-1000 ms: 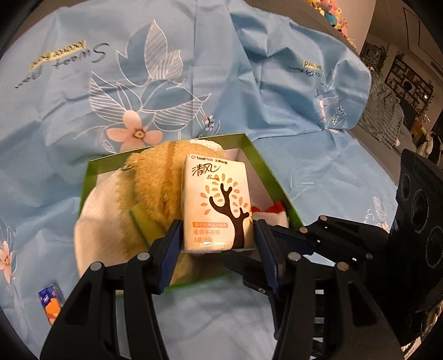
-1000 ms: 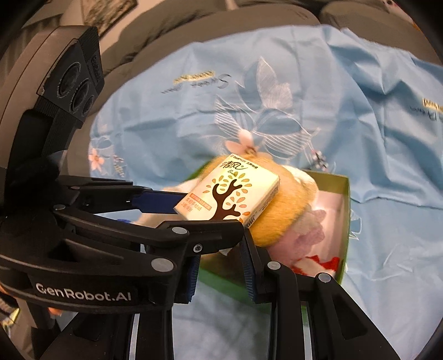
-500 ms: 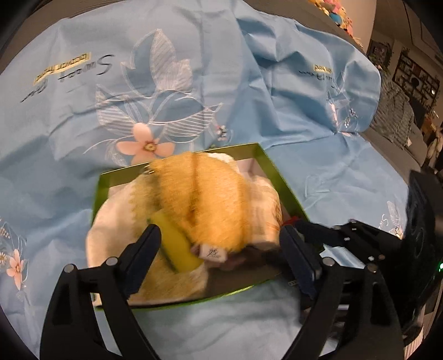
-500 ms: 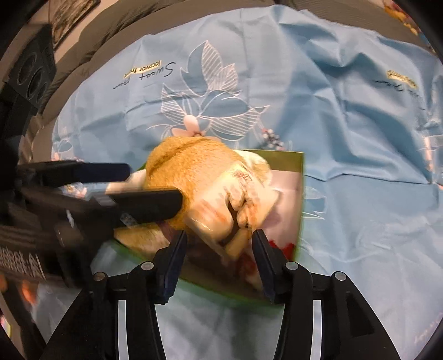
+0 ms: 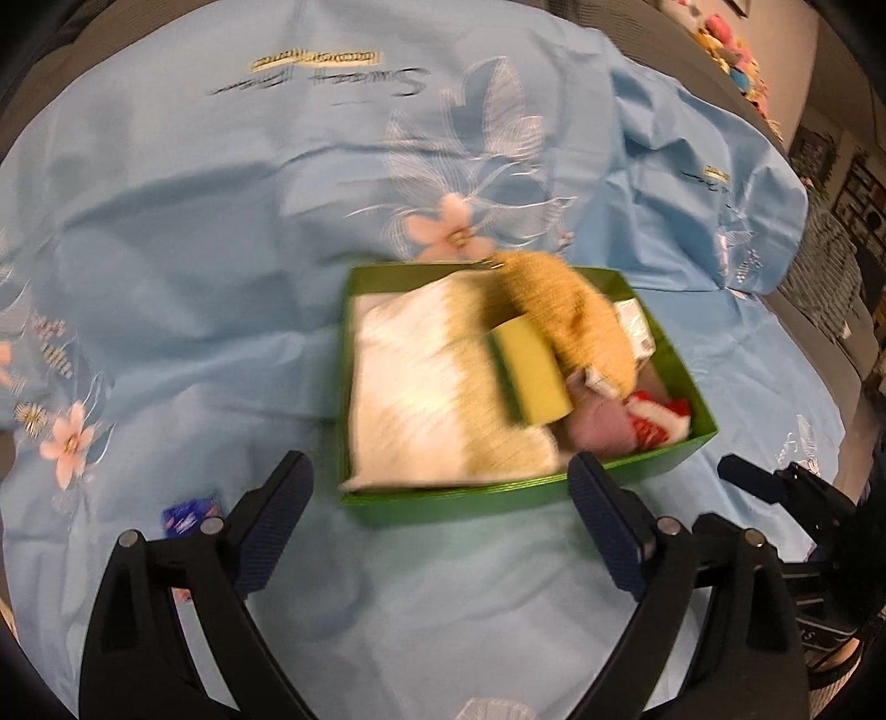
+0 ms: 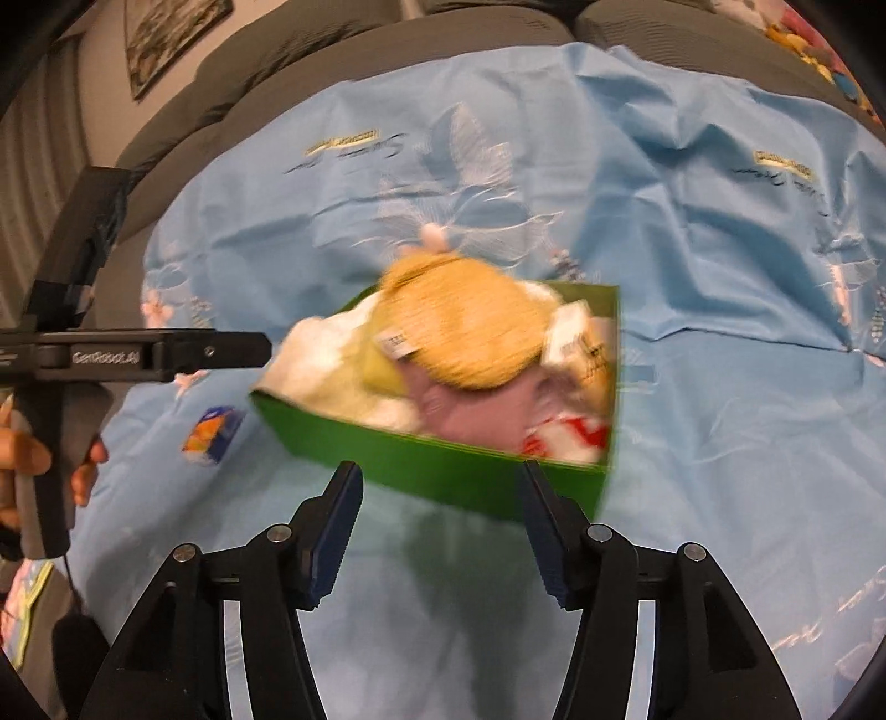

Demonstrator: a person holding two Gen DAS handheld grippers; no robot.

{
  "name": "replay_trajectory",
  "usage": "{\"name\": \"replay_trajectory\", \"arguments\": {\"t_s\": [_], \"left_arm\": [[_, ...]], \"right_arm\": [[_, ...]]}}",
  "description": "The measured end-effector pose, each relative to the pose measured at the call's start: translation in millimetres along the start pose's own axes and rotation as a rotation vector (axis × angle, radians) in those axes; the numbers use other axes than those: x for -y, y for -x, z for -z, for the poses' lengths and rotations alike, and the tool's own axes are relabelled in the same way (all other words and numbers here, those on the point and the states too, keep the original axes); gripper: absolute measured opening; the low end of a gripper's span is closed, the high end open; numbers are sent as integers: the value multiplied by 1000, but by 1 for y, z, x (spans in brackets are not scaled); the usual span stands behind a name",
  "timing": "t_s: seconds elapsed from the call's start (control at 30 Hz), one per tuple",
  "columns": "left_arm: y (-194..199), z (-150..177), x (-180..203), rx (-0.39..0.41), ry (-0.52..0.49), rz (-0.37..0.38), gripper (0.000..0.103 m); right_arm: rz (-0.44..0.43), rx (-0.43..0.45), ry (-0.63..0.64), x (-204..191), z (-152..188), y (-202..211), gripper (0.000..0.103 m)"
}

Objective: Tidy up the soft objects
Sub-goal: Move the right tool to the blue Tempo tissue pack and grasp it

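A green box (image 5: 470, 501) (image 6: 387, 451) sits on the blue flowered cloth (image 5: 221, 277). Inside lie a white towel (image 5: 421, 399), a yellow-green sponge (image 5: 529, 376), a tan plush (image 5: 576, 321) (image 6: 470, 332), a pink soft item (image 5: 598, 426), a red-and-white item (image 5: 659, 423) and a tissue pack (image 5: 634, 327) (image 6: 576, 338) at the right wall. My left gripper (image 5: 437, 471) hangs just in front of the box, its jaws wide and still opening, nothing pressed between them. My right gripper (image 6: 440, 471) is near the box's front wall, jaws opening, holding nothing.
A small blue-and-orange packet (image 5: 191, 512) (image 6: 213, 435) lies on the cloth left of the box. A hand (image 6: 22, 459) holds the left gripper's handle at the left edge. Grey sofa cushions (image 6: 277, 83) rise behind the cloth. Colourful plush toys (image 5: 731, 44) sit far back right.
The left gripper let go of the tissue pack, which now lies in the box beside the plush. Both grippers opened wider and drew back from the box.
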State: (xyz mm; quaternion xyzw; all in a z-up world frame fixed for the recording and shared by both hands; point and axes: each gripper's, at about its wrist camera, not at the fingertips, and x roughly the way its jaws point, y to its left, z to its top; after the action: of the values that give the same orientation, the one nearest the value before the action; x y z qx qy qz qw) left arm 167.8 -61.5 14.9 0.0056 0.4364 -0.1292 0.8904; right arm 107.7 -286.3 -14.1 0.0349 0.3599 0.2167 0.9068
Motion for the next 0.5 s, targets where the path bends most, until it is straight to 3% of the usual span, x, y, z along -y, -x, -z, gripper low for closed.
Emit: {"name": "replay_trajectory", "arguments": {"t_s": [0.5], "left_arm": [[22,77,-122,-69,207,-154,93]], "right_arm": [[-189,-125,129,-108,25,-60,58]]}}
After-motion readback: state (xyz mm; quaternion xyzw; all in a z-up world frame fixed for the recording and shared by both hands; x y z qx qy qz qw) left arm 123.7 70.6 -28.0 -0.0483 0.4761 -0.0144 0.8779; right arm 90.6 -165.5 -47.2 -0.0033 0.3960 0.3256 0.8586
